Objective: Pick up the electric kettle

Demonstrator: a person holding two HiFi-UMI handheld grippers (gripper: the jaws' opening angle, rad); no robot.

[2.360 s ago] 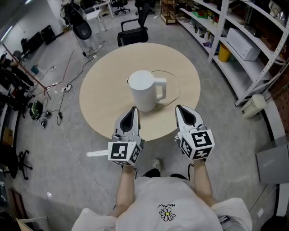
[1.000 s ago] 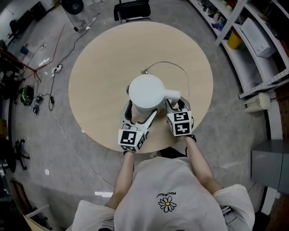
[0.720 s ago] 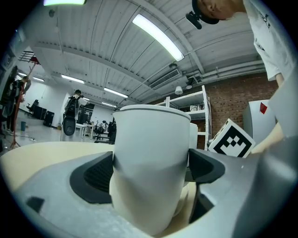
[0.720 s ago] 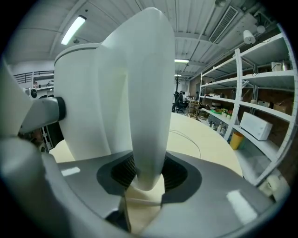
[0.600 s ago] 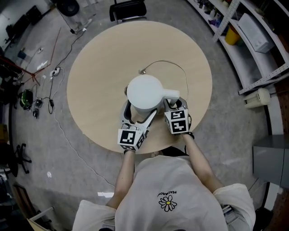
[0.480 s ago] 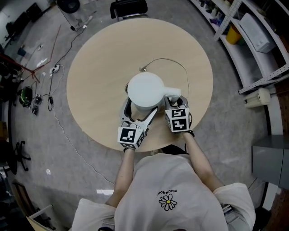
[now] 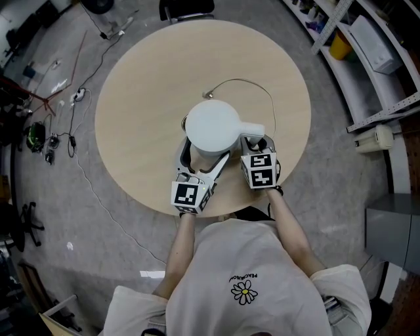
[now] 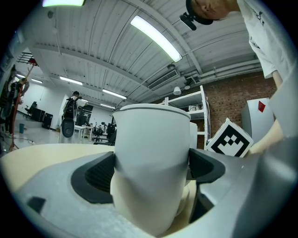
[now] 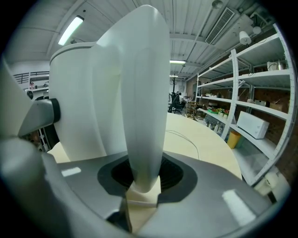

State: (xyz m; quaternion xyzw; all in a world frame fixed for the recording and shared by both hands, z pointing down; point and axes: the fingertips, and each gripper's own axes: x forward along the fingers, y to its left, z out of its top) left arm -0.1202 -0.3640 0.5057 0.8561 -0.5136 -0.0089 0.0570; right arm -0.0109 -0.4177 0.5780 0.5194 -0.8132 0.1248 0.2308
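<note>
A white electric kettle [image 7: 211,126] stands upright on the round beige table [image 7: 144,98], its handle [image 7: 252,130] pointing right. My left gripper [image 7: 205,157] is level with the kettle's lower body [image 8: 151,153]. Its jaws are spread wide around the body, with the dark pads [image 8: 95,174] close against both sides. My right gripper [image 7: 254,143] comes at the handle [image 9: 144,116] from the near side. Its jaws are closing with the handle between them. In the right gripper view [image 9: 142,181] the kettle's body [image 9: 79,102] fills the left.
The kettle's thin cord [image 7: 262,88] curls over the table behind it. Metal shelves [image 7: 367,39] with boxes line the right. A black chair [image 7: 187,8] stands at the far side, and cables [image 7: 59,85] lie on the floor at the left.
Both grippers have gone forward from the table's near edge to the kettle, the left around its body, the right at its handle. Over the last second they hardly moved.
</note>
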